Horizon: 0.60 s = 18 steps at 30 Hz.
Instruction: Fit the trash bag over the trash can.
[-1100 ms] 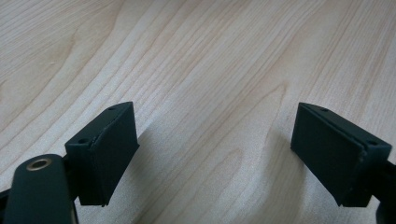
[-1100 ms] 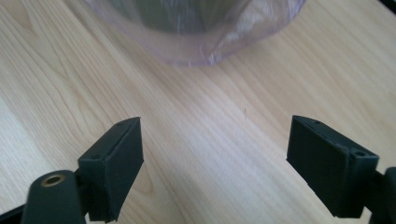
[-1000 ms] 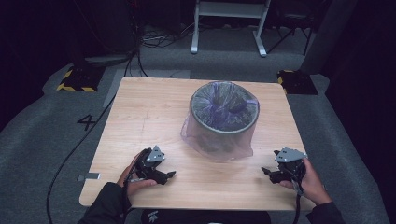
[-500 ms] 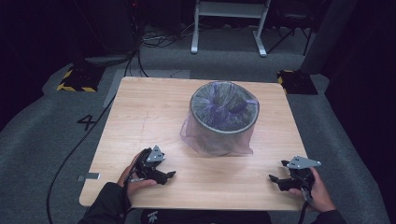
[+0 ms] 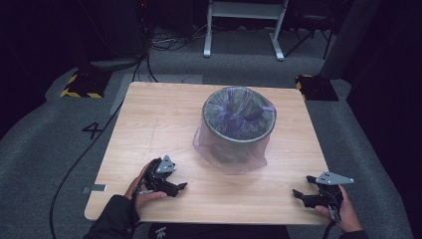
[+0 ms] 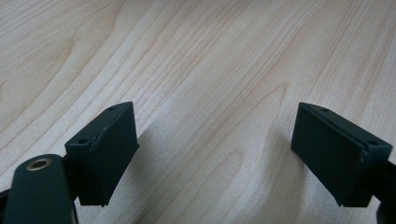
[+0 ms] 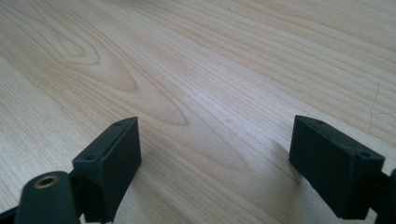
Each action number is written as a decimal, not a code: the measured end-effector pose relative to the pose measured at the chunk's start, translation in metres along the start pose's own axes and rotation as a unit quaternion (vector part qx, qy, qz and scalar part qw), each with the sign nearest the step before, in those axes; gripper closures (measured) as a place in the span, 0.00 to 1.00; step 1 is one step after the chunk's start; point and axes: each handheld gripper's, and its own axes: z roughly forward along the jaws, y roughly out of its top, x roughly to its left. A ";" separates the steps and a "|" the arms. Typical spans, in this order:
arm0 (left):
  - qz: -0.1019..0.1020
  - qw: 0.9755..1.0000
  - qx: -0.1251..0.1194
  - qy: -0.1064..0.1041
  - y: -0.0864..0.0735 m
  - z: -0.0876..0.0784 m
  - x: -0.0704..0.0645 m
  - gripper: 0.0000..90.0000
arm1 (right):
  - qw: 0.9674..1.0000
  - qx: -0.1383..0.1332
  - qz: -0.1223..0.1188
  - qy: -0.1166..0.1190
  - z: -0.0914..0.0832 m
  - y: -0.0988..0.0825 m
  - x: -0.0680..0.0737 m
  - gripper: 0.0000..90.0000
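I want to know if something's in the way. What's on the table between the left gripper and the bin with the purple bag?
Nothing: in the high view, bare wooden table lies between the left gripper and the bin.

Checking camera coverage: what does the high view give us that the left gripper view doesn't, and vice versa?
High view alone: the bin lined with a purple bag mid-table, both hands, the right gripper near the table's right front corner, the left gripper from outside, the grey floor.
Left gripper view alone: a close look between the left gripper's wide-open jaws, nothing held, and fine wood grain.
Shared: the wooden table and the left gripper low over bare wood.
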 end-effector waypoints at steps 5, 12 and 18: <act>0.000 1.000 0.000 0.000 0.000 0.000 0.000 0.16 | 1.000 0.001 0.000 -0.002 0.000 0.000 0.000 0.18; 0.000 1.000 0.000 -0.001 0.000 0.000 0.000 0.16 | 1.000 0.001 0.001 -0.002 0.000 0.000 0.000 0.17; 0.000 1.000 0.000 -0.002 0.000 0.000 0.000 0.16 | 1.000 0.001 0.001 -0.003 0.000 0.000 0.000 0.17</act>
